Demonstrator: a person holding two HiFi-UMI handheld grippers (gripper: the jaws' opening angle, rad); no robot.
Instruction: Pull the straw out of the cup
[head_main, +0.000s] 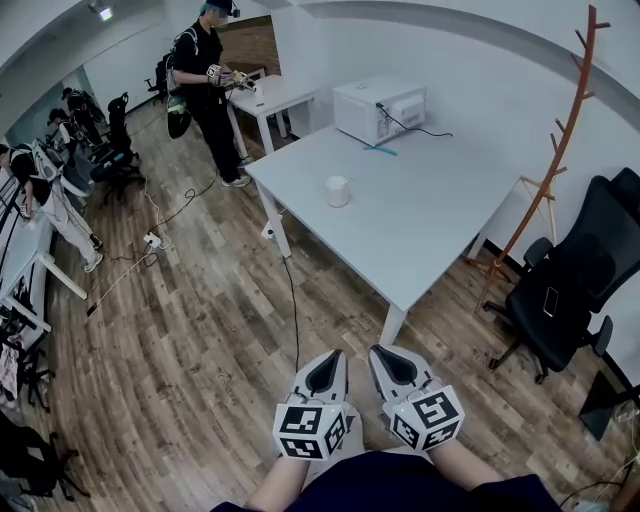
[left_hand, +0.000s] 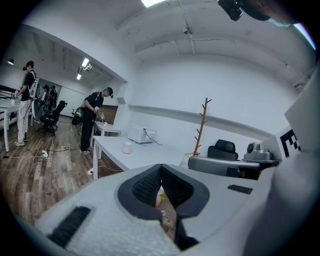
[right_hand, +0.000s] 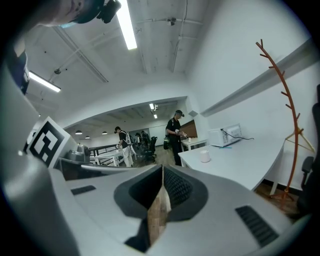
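Well short of the white cup (head_main: 338, 191), left gripper (head_main: 333, 356) and right gripper (head_main: 380, 353) are pressed together, empty; its unseen straw is likely light, bendy: pinch it high.

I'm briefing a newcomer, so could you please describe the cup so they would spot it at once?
Find the large white table with the white microwave at its far end. The cup stands alone near the table's left edge, this side of the microwave. It is small, round and upright, unlike the thin blue strip lying flat beyond it.
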